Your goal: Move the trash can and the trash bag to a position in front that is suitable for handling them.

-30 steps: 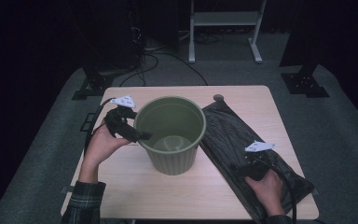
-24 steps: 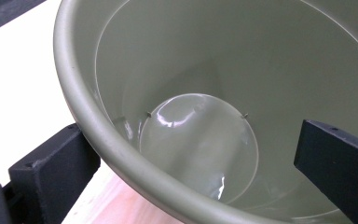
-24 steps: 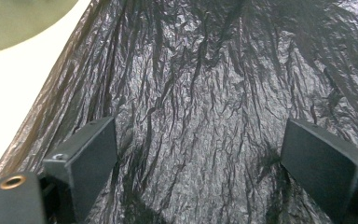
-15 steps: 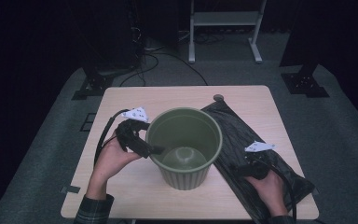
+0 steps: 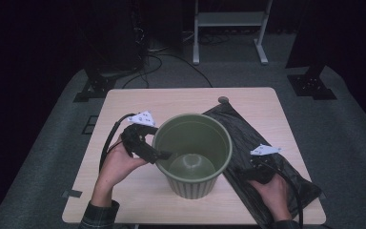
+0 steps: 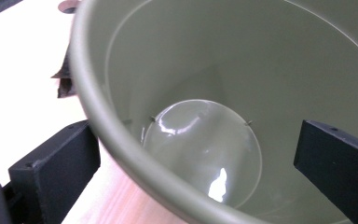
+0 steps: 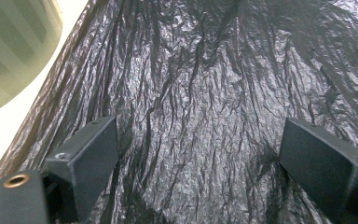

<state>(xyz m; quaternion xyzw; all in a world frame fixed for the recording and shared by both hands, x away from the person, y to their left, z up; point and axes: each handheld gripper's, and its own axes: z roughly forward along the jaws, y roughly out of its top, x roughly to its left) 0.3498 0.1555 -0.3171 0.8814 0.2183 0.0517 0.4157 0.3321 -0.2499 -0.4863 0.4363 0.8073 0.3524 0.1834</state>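
A green bin [image 5: 192,160] stands upright near the middle of a wooden table [image 5: 171,102], its right side just over the edge of a crinkled black bag [image 5: 271,164] that lies flat. The left gripper [image 5: 164,155] straddles the bin's left rim, jaws set wide, one outside the wall and one inside. The right gripper [image 5: 248,172] rests over the bag near the bin's base, jaws wide apart and holding nothing.

Olive-green bin [image 5: 192,157] with a ribbed outside; crinkled glossy black bag [image 5: 262,157]; pale wood-grain table [image 5: 181,100]; plaid sleeve [image 5: 100,217].
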